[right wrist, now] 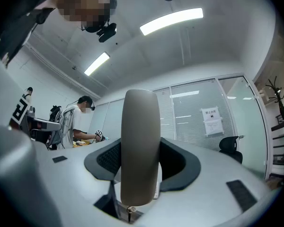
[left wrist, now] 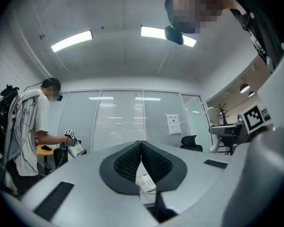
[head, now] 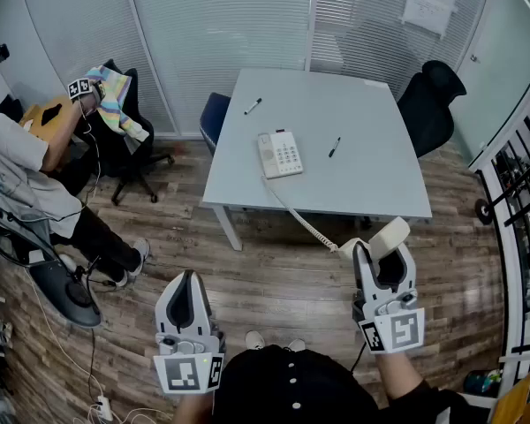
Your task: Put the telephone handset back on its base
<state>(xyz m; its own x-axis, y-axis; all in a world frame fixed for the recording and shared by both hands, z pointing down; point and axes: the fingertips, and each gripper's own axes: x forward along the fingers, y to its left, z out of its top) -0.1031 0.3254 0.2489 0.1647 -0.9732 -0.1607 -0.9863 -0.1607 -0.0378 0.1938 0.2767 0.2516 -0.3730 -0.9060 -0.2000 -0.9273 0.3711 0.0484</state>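
Note:
The cream telephone base lies on the grey table, left of the middle. Its coiled cord runs off the front edge to the cream handset. My right gripper is shut on the handset, holding it in the air in front of the table. In the right gripper view the handset stands upright between the dark pads of that gripper. My left gripper hangs lower left, shut and holding nothing. In the left gripper view its pads touch, and the base shows beyond them.
Two pens lie on the table. A black office chair stands at its right, a blue chair at its left. At the far left a person sits beside a chair with a colourful cloth. Cables trail on the wooden floor.

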